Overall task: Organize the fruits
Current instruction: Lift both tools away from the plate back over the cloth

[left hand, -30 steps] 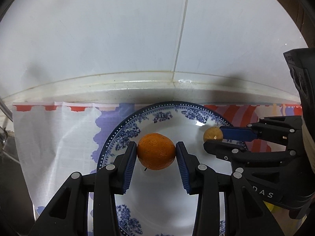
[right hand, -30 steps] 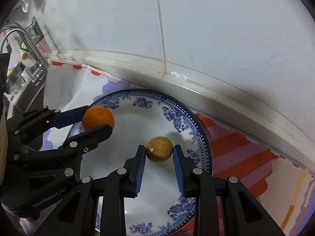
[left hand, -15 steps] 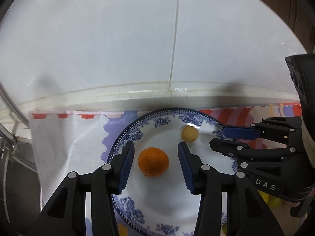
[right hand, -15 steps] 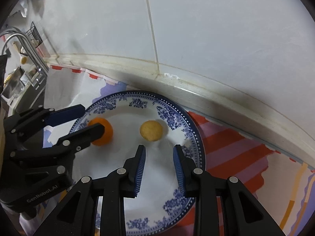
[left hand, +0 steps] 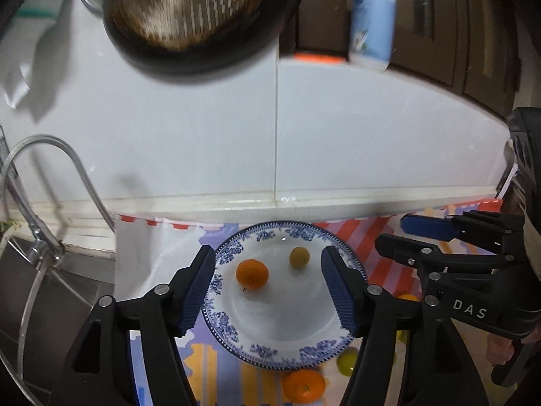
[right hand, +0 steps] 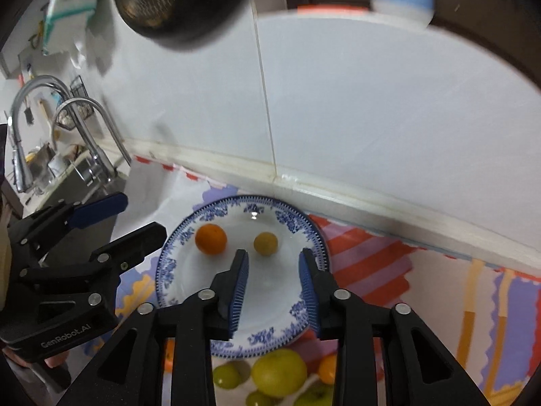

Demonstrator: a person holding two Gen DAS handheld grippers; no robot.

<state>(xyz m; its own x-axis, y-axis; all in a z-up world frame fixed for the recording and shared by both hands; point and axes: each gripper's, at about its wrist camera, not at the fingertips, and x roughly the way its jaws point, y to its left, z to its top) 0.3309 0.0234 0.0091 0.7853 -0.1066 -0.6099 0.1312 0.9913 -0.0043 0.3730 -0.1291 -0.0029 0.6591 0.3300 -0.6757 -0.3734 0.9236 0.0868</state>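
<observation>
A blue-and-white plate [left hand: 290, 348] [right hand: 189, 233] lies on a patterned cloth by the wall. On it lie an orange mandarin [left hand: 252, 274] [right hand: 210, 239] and a small yellow-brown fruit [left hand: 299, 256] [right hand: 265, 243]. My left gripper [left hand: 268, 286] is open and empty, raised above the plate. My right gripper [right hand: 274, 284] is open and empty too, held above the plate's near side; it also shows at the right of the left wrist view [left hand: 399, 233]. Loose fruit lies on the cloth in front of the plate: an orange [left hand: 303, 385], a green apple [right hand: 277, 372] and smaller green fruits [right hand: 227, 375].
A white tiled wall [left hand: 304, 135] rises right behind the plate. A sink with a curved faucet [left hand: 40, 176] [right hand: 84, 125] is to the left. A dark sieve [left hand: 189, 10] hangs above, and a blue-white bottle [left hand: 372, 17] stands on a ledge up right.
Both grippers let go of their fruit onto the plate, opened wider, and pulled back and up. The mandarin and the small fruit now rest on the plate.
</observation>
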